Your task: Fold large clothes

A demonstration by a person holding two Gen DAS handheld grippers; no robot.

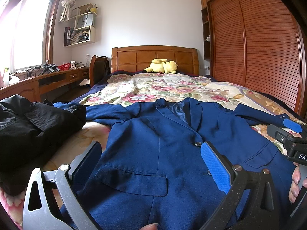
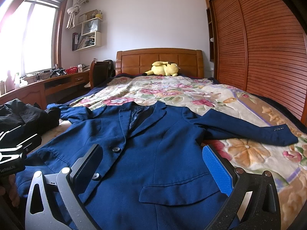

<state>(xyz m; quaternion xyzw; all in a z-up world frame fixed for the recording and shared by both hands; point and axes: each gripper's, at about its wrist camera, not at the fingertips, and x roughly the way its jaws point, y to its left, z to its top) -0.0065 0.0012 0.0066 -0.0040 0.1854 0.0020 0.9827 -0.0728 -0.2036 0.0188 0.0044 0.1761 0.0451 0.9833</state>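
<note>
A navy blue suit jacket [image 1: 153, 143] lies face up and buttoned on the bed, sleeves spread to both sides; it also shows in the right wrist view [image 2: 153, 153]. My left gripper [image 1: 151, 153] is open and empty, hovering over the jacket's left lower front near a flap pocket [image 1: 132, 182]. My right gripper [image 2: 153, 157] is open and empty over the jacket's right lower front; its body shows at the right edge of the left wrist view [image 1: 293, 140]. The right sleeve [image 2: 249, 130] lies stretched out toward the wardrobe.
A black garment [image 1: 32, 124] lies heaped at the bed's left edge. The floral bedspread [image 1: 163, 88] covers the bed, with a yellow plush toy [image 1: 163, 66] at the wooden headboard. A louvred wardrobe [image 1: 259, 48] stands right; a desk [image 1: 48, 78] and chair [image 1: 98, 69] stand left.
</note>
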